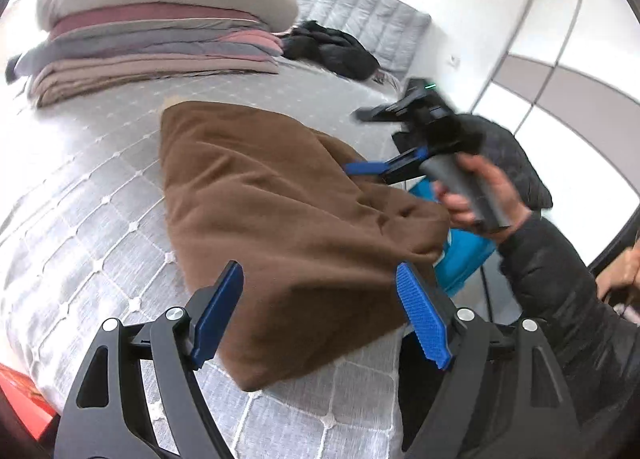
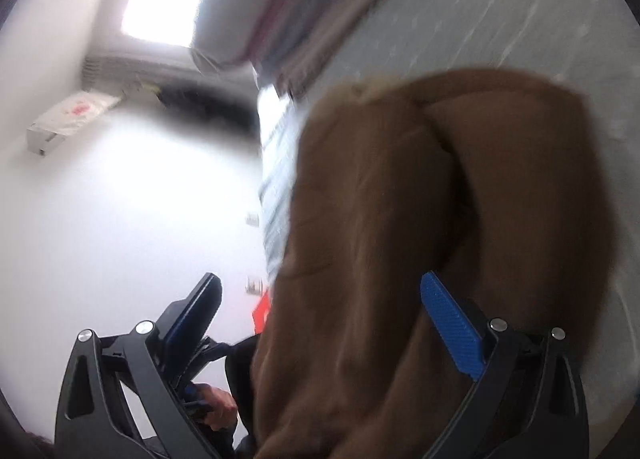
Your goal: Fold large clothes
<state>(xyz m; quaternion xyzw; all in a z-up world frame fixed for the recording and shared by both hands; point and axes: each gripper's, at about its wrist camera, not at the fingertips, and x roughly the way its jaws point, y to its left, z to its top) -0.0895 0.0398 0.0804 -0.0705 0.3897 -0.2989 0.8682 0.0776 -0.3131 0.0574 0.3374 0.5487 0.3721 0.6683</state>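
Note:
A brown fleece garment [image 1: 280, 219] lies folded on the grey quilted bed [image 1: 100, 187], its near end hanging off the bed edge. My left gripper [image 1: 320, 299] is open just above the garment's near end, holding nothing. My right gripper [image 1: 360, 168] shows in the left wrist view at the garment's right side, held in a hand; its blue fingers lie against the cloth. In the blurred right wrist view the garment [image 2: 420, 239] fills the frame between the wide-open fingers of the right gripper [image 2: 320, 295], not pinched.
A stack of folded blankets with a pillow on top [image 1: 152, 31] sits at the far left of the bed. A black jacket [image 1: 332, 47] lies at the back. A blue item [image 1: 460, 255] lies under the garment's right edge. A wardrobe [image 1: 560, 79] stands to the right.

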